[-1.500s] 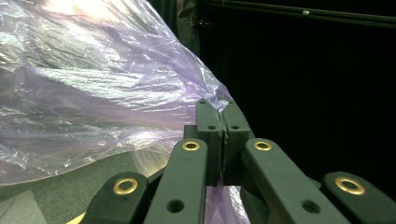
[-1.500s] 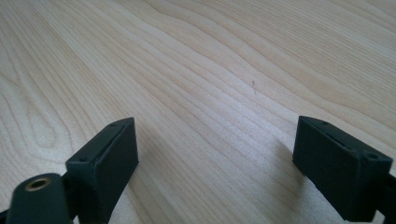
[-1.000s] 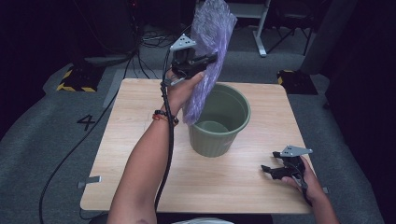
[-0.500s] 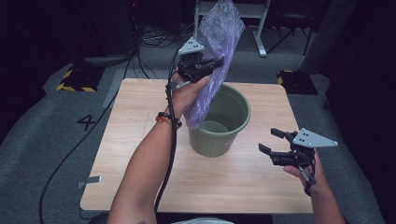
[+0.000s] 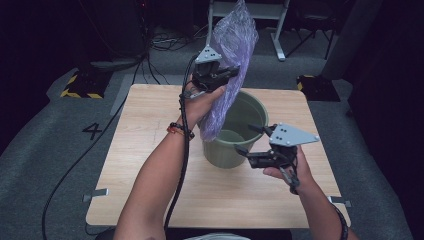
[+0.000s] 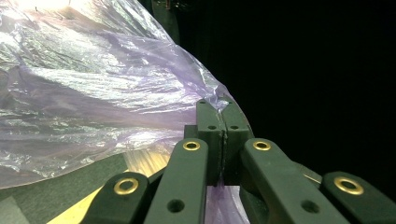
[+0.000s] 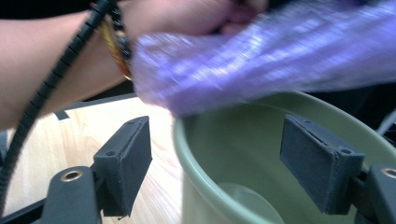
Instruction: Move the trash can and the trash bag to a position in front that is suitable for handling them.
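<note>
A crinkled purple plastic bag hangs upright over the left rim of a green bucket, its lower end dipping inside. My left gripper is shut on the bag's edge; in the left gripper view its jaws meet on the film. My right gripper hovers at the bucket's near right side, open. Its jaws have just been closing slightly. In the right gripper view the bucket's rim shows between the pads, untouched, with the blurred bag above.
The bucket stands on a light wooden table. The person's left forearm crosses the table's middle with a black cable along it. Cables, yellow-black blocks and metal stand legs lie on the grey floor beyond.
My right gripper rose from the table's right edge and came left up to the bucket. The left gripper with the bag stayed nearly in place.
</note>
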Motion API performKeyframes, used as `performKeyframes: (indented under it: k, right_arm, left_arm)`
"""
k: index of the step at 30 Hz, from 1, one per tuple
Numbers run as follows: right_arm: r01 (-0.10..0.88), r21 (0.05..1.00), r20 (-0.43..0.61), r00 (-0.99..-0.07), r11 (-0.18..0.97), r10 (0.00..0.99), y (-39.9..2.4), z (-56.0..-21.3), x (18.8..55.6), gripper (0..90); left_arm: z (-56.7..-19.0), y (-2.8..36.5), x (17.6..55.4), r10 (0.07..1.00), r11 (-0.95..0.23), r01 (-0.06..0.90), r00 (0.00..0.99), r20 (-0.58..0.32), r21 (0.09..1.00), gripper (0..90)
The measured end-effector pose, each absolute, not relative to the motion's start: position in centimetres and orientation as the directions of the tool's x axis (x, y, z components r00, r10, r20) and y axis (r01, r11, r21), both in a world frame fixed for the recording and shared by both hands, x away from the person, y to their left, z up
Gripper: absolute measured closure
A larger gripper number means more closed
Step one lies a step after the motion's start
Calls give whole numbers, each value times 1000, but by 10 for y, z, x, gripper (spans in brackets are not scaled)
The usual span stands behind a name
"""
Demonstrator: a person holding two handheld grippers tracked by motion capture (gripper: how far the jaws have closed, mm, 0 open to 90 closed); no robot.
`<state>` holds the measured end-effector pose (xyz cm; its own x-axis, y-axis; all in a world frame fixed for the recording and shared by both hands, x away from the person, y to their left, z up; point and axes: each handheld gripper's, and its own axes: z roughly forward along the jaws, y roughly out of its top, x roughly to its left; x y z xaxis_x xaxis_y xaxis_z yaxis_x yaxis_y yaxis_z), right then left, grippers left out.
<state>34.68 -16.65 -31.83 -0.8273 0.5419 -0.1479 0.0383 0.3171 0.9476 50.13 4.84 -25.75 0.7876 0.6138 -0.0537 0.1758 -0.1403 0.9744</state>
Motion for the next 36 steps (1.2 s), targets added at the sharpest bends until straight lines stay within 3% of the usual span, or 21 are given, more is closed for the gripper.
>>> performKeyframes:
  k: [10, 14, 19, 23, 25, 29, 36]
  right_arm:
    - [61, 937, -150, -819, 345, 554, -121, -319, 353, 280]
    - [50, 921, -206, -779, 387, 592, -107, -319, 353, 322]
    - [42, 913, -239, -751, 406, 615, -95, -319, 353, 480]
    - [58, 916, -222, -750, 397, 623, -95, -321, 357, 733]
    - [54, 916, -228, -744, 397, 629, -97, -321, 358, 810]
    - [64, 916, -223, -740, 396, 635, -106, -322, 361, 885]
    - [80, 900, -269, -670, 428, 692, -128, -321, 374, 890]
  left_arm:
    - [-258, 42, 501, 622, -173, 164, 783, -22, 971, 893]
    - [-258, 41, 499, 626, -173, 166, 779, -22, 971, 893]
    - [-258, 45, 498, 623, -163, 177, 782, -38, 971, 893]
    - [-257, 49, 495, 622, -162, 177, 782, -39, 971, 893]
    - [-257, 51, 495, 625, -160, 177, 779, -39, 971, 894]
    - [-255, 58, 495, 628, -156, 177, 778, -40, 972, 893]
    - [-255, 66, 494, 608, -150, 176, 793, -50, 973, 894]
